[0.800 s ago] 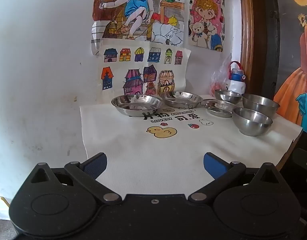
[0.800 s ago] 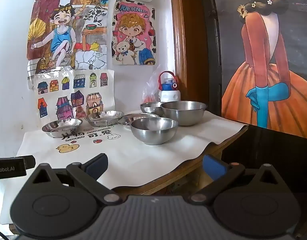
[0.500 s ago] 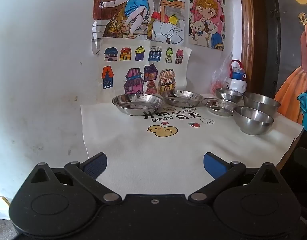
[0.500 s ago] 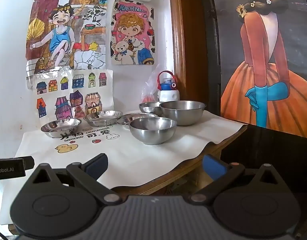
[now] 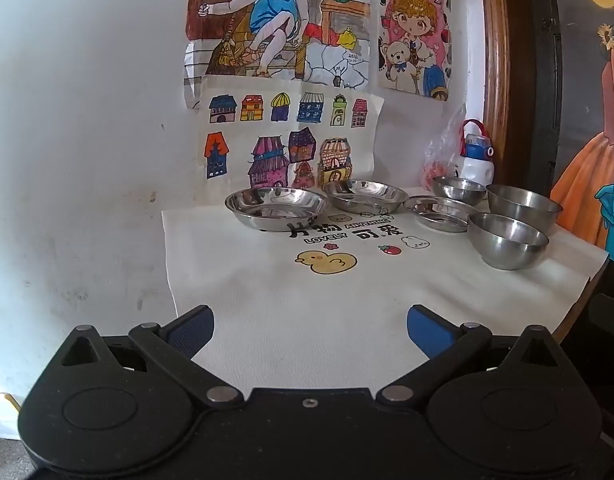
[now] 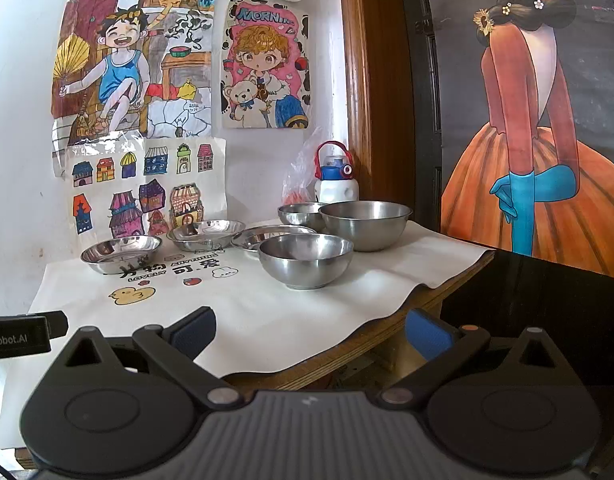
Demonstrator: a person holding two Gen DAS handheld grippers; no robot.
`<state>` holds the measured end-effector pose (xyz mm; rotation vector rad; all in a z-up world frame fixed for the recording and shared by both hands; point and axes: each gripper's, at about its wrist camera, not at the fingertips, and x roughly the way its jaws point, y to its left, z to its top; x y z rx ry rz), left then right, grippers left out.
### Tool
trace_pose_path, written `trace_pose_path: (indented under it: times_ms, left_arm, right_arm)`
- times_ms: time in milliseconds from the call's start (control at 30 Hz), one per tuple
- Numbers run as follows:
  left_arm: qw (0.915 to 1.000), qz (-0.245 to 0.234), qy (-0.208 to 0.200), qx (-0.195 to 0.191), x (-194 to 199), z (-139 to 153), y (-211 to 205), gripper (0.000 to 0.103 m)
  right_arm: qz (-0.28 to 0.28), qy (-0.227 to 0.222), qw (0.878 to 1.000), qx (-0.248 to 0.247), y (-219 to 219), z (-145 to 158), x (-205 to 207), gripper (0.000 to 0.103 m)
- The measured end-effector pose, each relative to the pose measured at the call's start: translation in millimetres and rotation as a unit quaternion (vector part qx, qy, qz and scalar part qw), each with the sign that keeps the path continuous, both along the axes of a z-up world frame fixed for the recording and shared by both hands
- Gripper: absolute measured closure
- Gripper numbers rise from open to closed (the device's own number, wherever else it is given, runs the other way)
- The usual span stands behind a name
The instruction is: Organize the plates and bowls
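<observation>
Both the left gripper (image 5: 310,326) and right gripper (image 6: 310,328) hang with jaws spread wide, empty, short of the tabletop (image 6: 387,336). Plates (image 5: 277,208) sit far left, bowls (image 6: 305,256) right; I'd approach the nearest bowl's rim squarely.

Bare mat (image 5: 307,320) ahead, bowls (image 5: 507,244) far right

bowls (image 6: 305,258): glossy steel | plates (image 5: 277,207): shiny metal | table cover (image 5: 347,312): matt cloth
</observation>
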<state>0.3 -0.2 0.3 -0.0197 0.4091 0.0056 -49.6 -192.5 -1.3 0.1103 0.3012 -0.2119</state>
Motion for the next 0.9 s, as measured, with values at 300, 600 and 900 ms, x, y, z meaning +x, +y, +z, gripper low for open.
trace_pose_path:
  times_ms: [300,600,900]
  left_arm:
    - [1.0,0.0,0.0,0.0,0.1,0.1,-0.1,0.001]
    - [1.0,0.0,0.0,0.001,0.1,-0.1,-0.1,0.001]
    - [1.0,0.0,0.001,0.001,0.0,-0.1,-0.2,0.001]
  right_arm:
    - [0.0,0.001,1.0,0.0,-0.7,-1.1,0.5,0.0]
    - [0.0,0.002,1.0,-0.001,-0.8,-0.6,1.1,0.0]
    - [0.0,0.004,1.0,-0.001,-1.1,-1.9,1.0,0.0]
